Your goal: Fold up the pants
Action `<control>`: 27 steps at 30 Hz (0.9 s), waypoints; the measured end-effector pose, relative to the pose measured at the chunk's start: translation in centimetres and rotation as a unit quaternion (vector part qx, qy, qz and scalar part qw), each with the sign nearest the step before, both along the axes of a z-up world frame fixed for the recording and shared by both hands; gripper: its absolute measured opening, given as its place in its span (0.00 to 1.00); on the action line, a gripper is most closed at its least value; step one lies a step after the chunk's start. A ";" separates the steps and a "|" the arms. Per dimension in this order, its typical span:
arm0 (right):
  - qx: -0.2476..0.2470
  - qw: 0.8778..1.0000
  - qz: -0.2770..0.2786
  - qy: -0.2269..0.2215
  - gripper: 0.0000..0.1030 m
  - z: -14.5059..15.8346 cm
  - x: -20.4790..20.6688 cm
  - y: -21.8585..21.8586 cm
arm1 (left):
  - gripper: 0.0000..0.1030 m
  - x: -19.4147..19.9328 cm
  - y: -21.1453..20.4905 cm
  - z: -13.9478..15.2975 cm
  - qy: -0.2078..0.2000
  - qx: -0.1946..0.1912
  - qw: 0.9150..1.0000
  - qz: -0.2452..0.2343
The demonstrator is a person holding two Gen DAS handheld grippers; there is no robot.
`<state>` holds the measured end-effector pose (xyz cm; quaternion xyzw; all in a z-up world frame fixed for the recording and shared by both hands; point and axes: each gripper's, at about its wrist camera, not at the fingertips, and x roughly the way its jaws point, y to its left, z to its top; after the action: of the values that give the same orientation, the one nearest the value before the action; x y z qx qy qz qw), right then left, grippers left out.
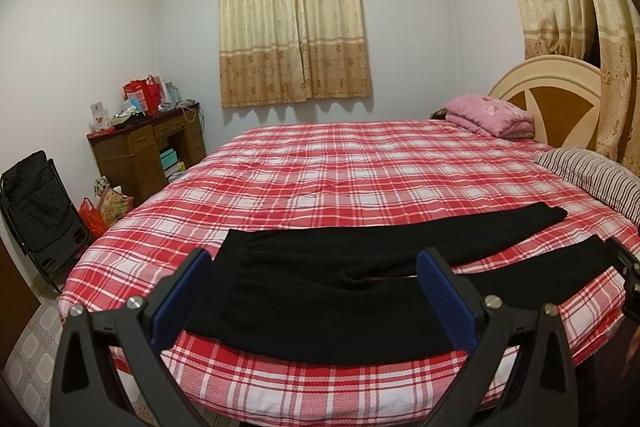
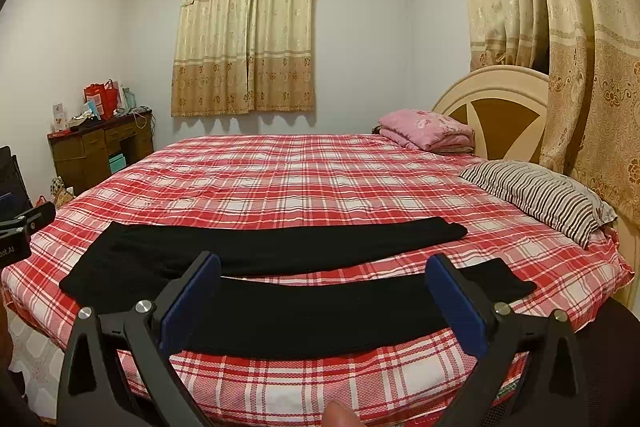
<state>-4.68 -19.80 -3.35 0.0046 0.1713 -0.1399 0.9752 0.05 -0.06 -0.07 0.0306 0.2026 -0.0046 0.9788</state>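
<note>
Pants [image 1: 332, 291] of black, matte, softly ribbed cloth are laid flat on the bed's near edge, just ahead of both claws, with the waist seen between the spread blue pads of the left gripper [image 1: 314, 291], which is released and empty. The right gripper [image 2: 324, 297] is likewise held apart over the nearer leg, nothing being grasped. The two legs are spread in a narrow V, the farther one lying beyond the fingertips. Past them a bed [image 2: 304, 179] covered in red-and-white checked cotton is seen, slightly creased. Farther right a striped pillow [image 2: 536, 195], a folded pink quilt [image 2: 428, 131] and a rounded cream headboard [image 2: 496, 99] are found; beyond, patterned beige curtains [image 2: 244, 31]; far left, a cluttered brown wooden desk [image 2: 100, 143].
</note>
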 end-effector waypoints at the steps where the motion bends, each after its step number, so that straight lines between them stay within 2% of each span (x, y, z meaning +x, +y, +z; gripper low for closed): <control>1: 0.000 1.000 0.000 0.000 0.99 0.0 0.0 0.0 | 1.00 0.0 0.0 0.0 0.000 0.000 1.000 0.000; 27: 0.002 1.000 -0.001 0.002 0.99 -0.5 0.2 0.0 | 1.00 -0.1 0.9 -0.3 0.000 -0.003 1.000 0.003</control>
<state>-4.48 -19.79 -3.87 0.0058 0.1737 -0.1402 0.9748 -0.03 0.85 -0.37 0.0267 0.2029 -0.0020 0.9788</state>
